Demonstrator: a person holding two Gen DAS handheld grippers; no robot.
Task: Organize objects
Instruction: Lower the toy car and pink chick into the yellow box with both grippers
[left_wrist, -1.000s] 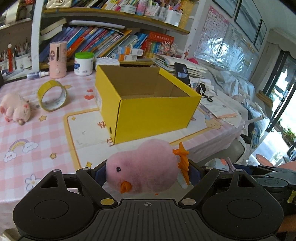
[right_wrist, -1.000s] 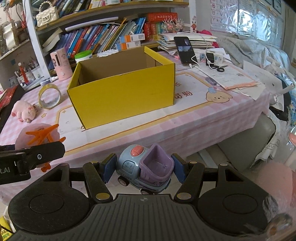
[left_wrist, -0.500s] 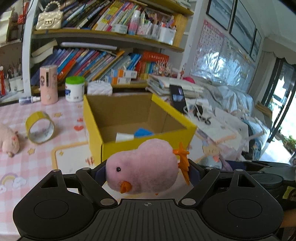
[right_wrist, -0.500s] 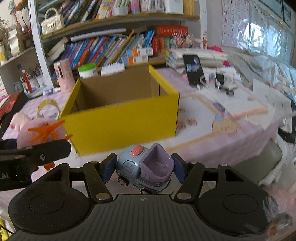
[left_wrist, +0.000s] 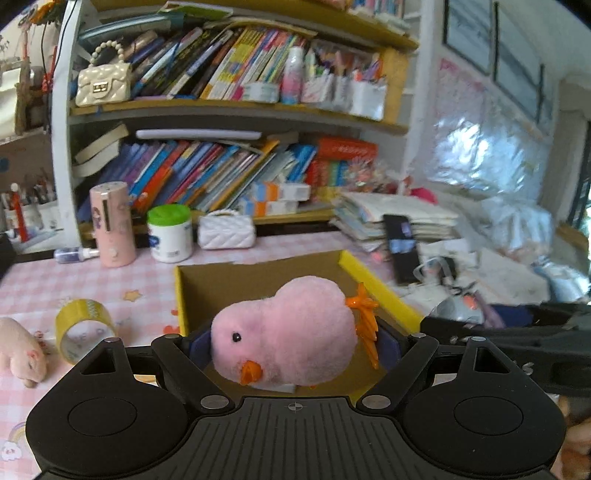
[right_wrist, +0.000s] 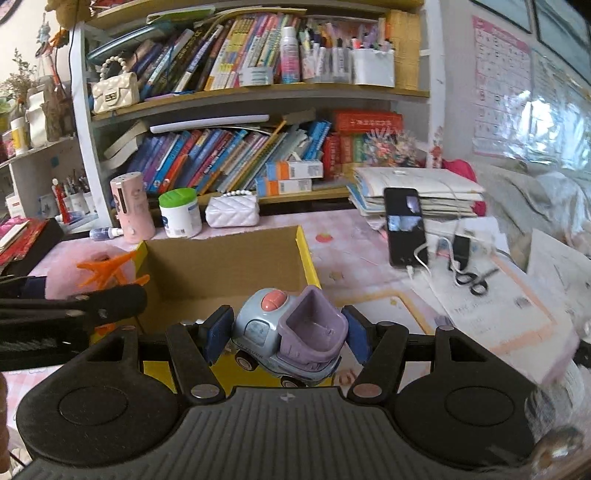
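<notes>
Two toys hang over the yellow box (left_wrist: 380, 291). Left wrist view: the left hand-held gripper (left_wrist: 295, 343) pinches a pink plush chick (left_wrist: 284, 336) above the opening — poised to drop. Right wrist view: the right hand-held gripper (right_wrist: 284, 332) clamps a toy truck (right_wrist: 291, 332) over the near wall — likewise.

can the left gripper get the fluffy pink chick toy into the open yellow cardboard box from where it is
Probably yes. The left gripper holds the fluffy pink chick toy at the open yellow cardboard box, whose top is uncovered. The right gripper, holding a grey-purple toy truck, crowds alongside.
</notes>
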